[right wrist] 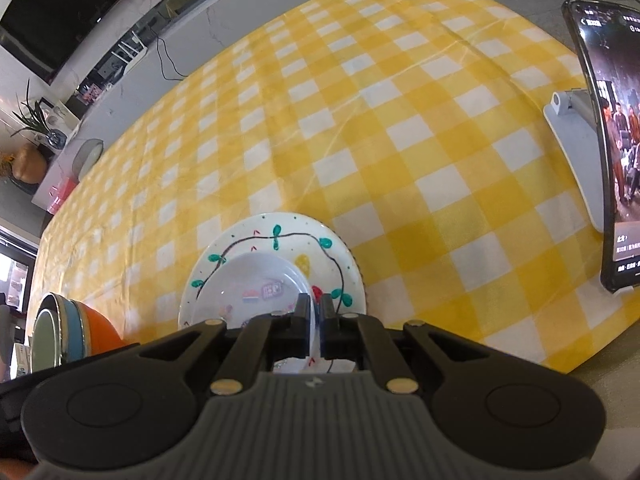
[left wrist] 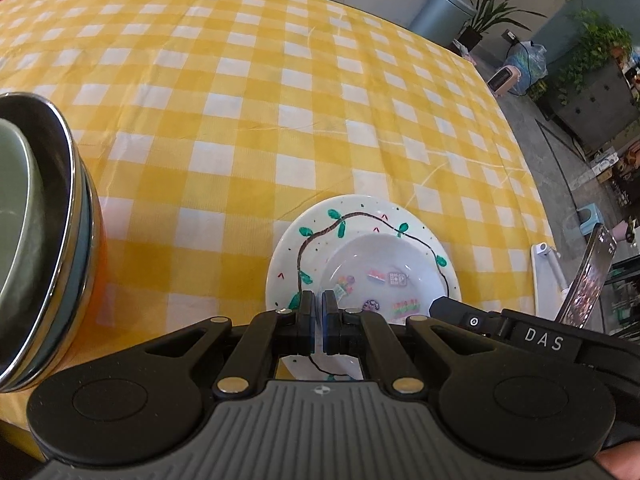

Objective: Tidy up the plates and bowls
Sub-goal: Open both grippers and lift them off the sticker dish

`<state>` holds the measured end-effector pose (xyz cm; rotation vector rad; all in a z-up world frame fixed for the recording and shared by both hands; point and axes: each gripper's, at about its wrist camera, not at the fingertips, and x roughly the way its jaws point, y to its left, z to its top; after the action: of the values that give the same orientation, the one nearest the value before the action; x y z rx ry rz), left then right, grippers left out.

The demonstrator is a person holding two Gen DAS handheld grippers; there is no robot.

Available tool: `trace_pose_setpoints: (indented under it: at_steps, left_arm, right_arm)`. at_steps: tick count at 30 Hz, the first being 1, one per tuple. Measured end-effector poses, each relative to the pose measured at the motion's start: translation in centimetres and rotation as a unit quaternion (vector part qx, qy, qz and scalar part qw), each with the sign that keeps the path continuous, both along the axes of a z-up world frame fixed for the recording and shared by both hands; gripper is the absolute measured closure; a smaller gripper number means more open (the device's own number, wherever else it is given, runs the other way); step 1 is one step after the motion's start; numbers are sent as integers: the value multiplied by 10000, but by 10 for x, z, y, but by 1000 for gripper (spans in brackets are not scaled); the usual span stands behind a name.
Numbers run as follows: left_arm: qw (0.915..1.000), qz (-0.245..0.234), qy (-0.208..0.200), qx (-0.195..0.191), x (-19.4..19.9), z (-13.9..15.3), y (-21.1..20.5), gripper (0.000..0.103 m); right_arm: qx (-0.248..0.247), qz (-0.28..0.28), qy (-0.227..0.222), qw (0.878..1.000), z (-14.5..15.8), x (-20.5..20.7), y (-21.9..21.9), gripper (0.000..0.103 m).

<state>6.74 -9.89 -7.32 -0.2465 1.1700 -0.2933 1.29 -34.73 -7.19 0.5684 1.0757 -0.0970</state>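
A small white plate with stickers lies over a larger white plate painted with a green vine on the yellow checked tablecloth. My left gripper is shut on the small plate's near-left rim. My right gripper is shut on its right rim, and its tip also shows in the left wrist view, right gripper. I cannot tell whether the small plate touches the big one. A nested stack of bowls, orange outside with blue and green inside, stands to the left.
A phone leans on a white stand at the table's right edge. A grey lid lies at the far left edge. Beyond the table stand a grey bin and potted plants.
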Motion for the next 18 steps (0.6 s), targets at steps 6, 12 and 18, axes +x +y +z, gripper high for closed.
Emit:
trace_pose_setpoints:
  at_steps: [6, 12, 18]
  left_arm:
    - [9999, -65, -70, 76, 0, 1, -3, 100]
    - [9990, -199, -338, 213, -6, 9, -4, 75]
    - [9938, -394, -950, 414, -19, 34, -2, 55]
  right_arm:
    - [-4, 13, -10, 10000, 0, 0, 1, 98]
    - [-117, 22, -288, 9995, 10, -6, 3, 72]
    - [-517, 181, -762, 9956, 28, -15, 14, 59]
